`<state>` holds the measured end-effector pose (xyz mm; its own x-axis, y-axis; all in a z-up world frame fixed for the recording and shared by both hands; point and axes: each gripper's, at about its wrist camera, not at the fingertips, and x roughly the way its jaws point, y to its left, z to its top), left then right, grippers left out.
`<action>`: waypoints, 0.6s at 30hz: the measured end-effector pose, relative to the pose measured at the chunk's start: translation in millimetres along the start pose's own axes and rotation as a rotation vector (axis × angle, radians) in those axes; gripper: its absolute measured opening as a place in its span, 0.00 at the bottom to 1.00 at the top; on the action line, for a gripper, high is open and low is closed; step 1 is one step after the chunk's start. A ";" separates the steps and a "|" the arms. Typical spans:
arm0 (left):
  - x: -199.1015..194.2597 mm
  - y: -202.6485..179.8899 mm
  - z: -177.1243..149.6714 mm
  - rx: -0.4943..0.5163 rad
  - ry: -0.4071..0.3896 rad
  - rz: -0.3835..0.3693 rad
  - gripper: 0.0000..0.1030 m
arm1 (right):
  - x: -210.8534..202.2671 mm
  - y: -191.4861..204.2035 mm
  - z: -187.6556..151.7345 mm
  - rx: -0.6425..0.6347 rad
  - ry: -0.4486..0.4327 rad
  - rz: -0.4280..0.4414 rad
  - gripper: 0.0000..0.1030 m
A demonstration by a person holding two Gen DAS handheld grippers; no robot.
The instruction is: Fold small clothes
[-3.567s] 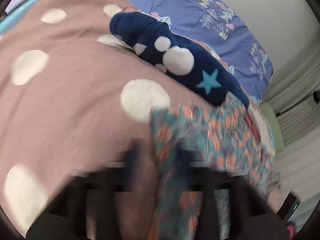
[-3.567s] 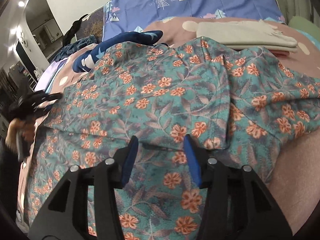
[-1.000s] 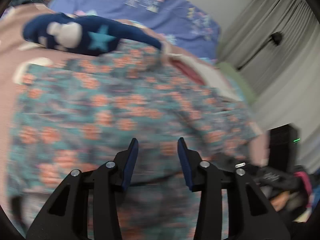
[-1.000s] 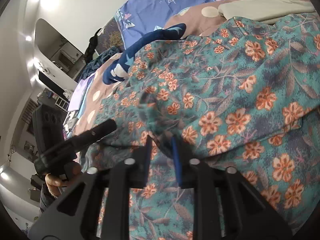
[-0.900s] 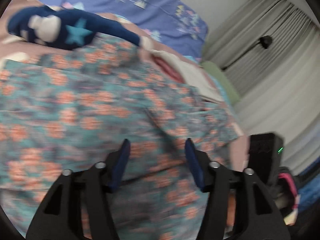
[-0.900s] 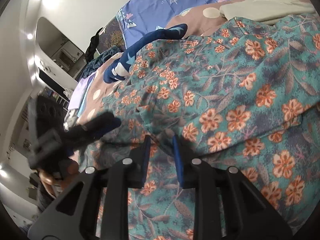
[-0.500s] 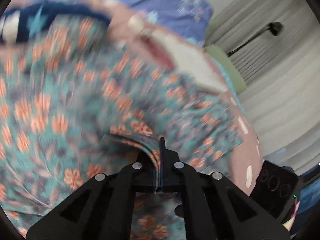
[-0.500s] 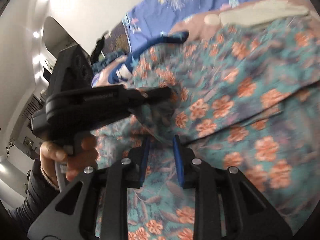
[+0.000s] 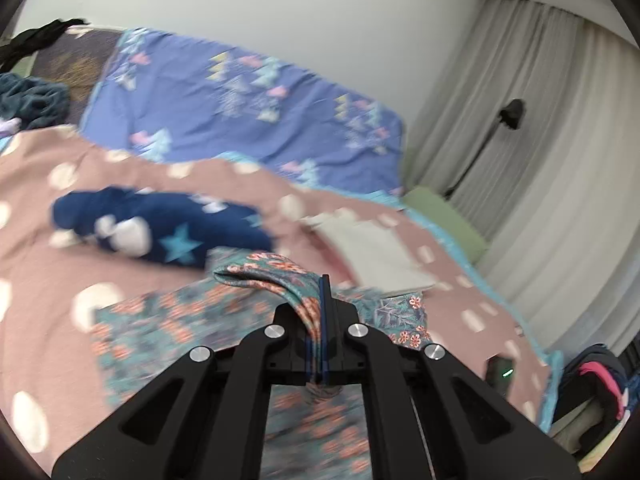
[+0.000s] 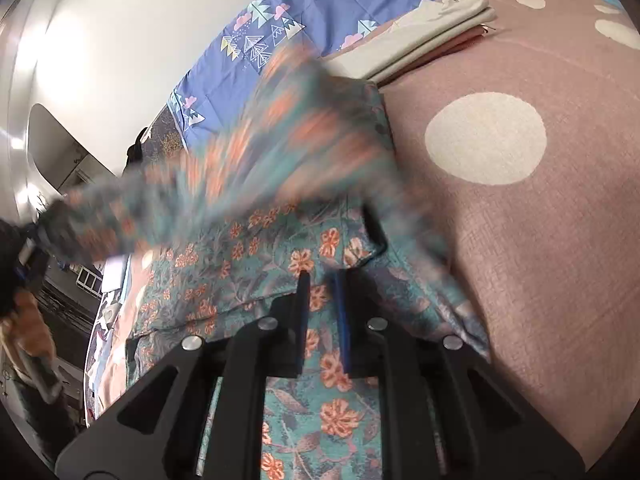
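A bedroom: white wall, pale pleated curtains, and a bed under a dusty-pink cotton cover with large cream dots, a blue triangle-print sheet across its head end. On that cover lies the teal floral garment with orange blossoms, thin and limp, part flat and part lifted into a blurred, sagging flap. Beside it sit a navy plush piece with a pale-blue star and a flat stack of folded cream cloth.

The left gripper has its jaws pressed together on a bunched edge of the floral garment, raised off the bed. The right gripper has its jaws narrowly spread, fabric between them (whether they actually pinch it I cannot tell).

The step looks like carrying one side over the other. Done well, the lifted edge should travel taut and level, the right gripper anchoring the crease, so the slack weave lands edge on edge without wrinkling.
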<state>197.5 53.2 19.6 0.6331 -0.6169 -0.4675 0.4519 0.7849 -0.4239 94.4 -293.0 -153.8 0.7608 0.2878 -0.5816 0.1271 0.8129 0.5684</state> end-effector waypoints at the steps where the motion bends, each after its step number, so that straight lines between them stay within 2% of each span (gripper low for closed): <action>1: -1.8 11.8 -4.0 -0.006 0.010 0.022 0.02 | -1.5 0.4 -0.4 -0.002 0.001 -0.002 0.12; 2: -1.3 27.1 -10.5 -0.026 0.027 0.054 0.02 | -1.0 1.2 0.0 -0.004 0.002 -0.007 0.12; 7: -6.1 82.2 -30.1 -0.130 0.064 0.104 0.02 | -1.8 5.9 0.9 -0.012 0.002 -0.016 0.12; 12: 4.9 111.1 -49.4 -0.140 0.095 0.156 0.04 | -1.1 7.3 3.0 -0.020 0.006 -0.024 0.13; 14: 13.3 121.0 -58.8 -0.135 0.125 0.198 0.12 | -1.2 8.1 3.7 -0.021 0.008 -0.024 0.13; 15: 17.5 127.1 -65.3 -0.130 0.146 0.243 0.23 | -2.4 8.8 2.5 -0.027 0.013 -0.027 0.13; 16: 20.5 130.4 -69.6 -0.128 0.157 0.277 0.30 | -3.9 10.2 1.6 -0.037 0.018 -0.032 0.13; 18: 23.1 139.4 -78.5 -0.131 0.181 0.311 0.30 | -9.4 14.1 -2.8 -0.077 0.035 -0.036 0.18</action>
<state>225.8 143.9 -111.2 0.6008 -0.3599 -0.7138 0.1645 0.9295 -0.3301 87.3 -282.9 -141.9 0.7338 0.2736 -0.6218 0.1040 0.8593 0.5008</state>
